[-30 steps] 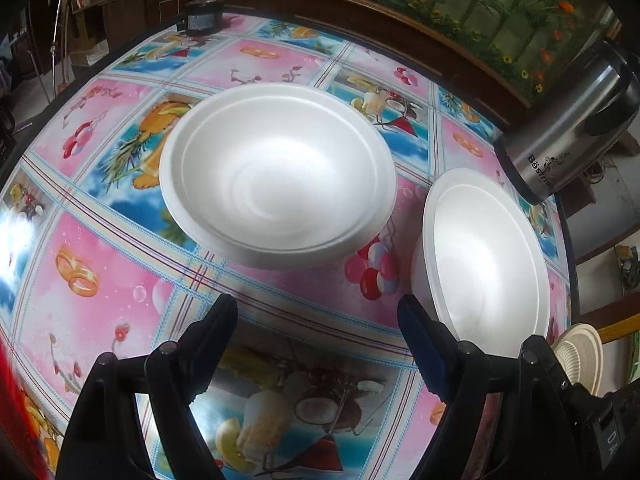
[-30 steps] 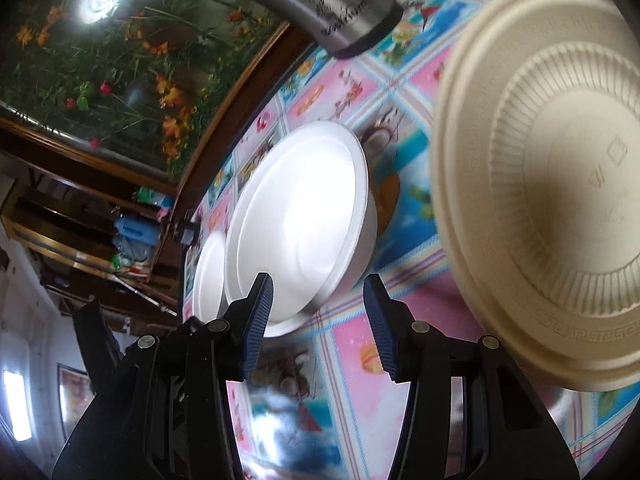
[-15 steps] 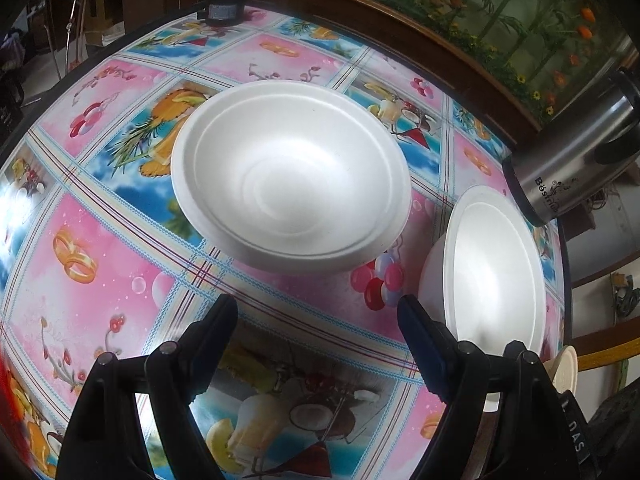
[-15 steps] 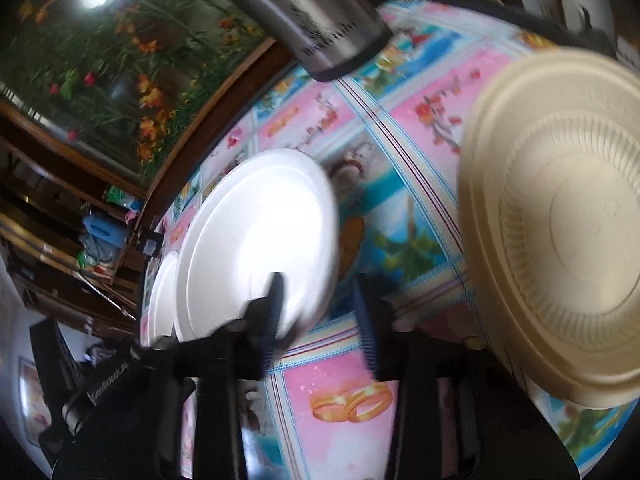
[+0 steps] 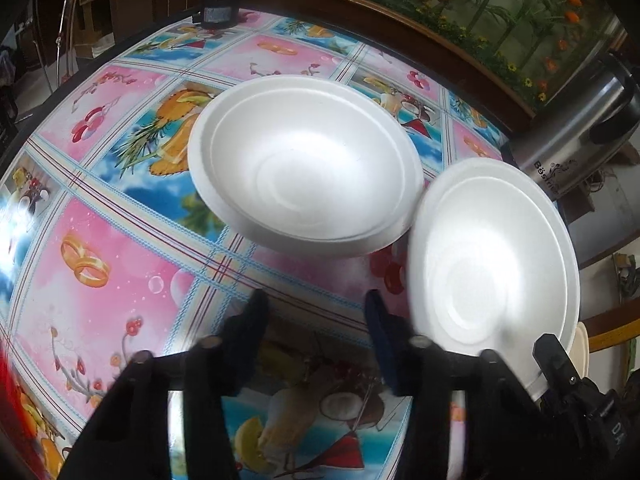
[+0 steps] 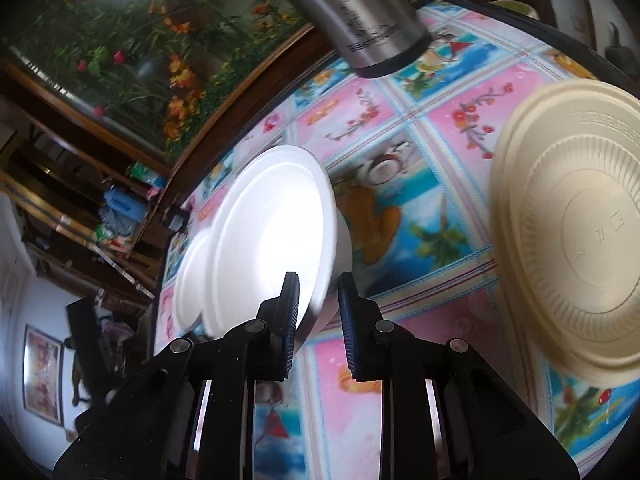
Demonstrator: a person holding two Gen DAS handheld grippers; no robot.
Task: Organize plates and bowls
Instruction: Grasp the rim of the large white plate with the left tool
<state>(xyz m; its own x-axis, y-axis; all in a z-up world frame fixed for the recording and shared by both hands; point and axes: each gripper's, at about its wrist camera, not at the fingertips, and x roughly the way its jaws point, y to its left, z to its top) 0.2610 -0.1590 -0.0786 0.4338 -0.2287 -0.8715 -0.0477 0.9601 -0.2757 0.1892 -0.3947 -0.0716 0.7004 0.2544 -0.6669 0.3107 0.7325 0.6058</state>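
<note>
Two white foam bowls are on the flowered tablecloth. One bowl rests flat in the middle, ahead of my left gripper, whose jaws are closing with nothing between them. The second bowl is tilted up at the right, its rim almost touching the first. My right gripper has its jaws closing on the near rim of this bowl, one pad inside and one outside. A beige ribbed plate lies to the right of it. The first bowl peeks out behind the held one.
A steel kettle stands at the table's far right edge. A small dark jar sits at the far edge. A wooden rail and a flower mural run behind the table. The beige plate's edge shows past the held bowl.
My left gripper's jaws have narrowed sharply. The right gripper has closed on the right bowl's rim, and that bowl has tipped up and slid toward the middle bowl.
</note>
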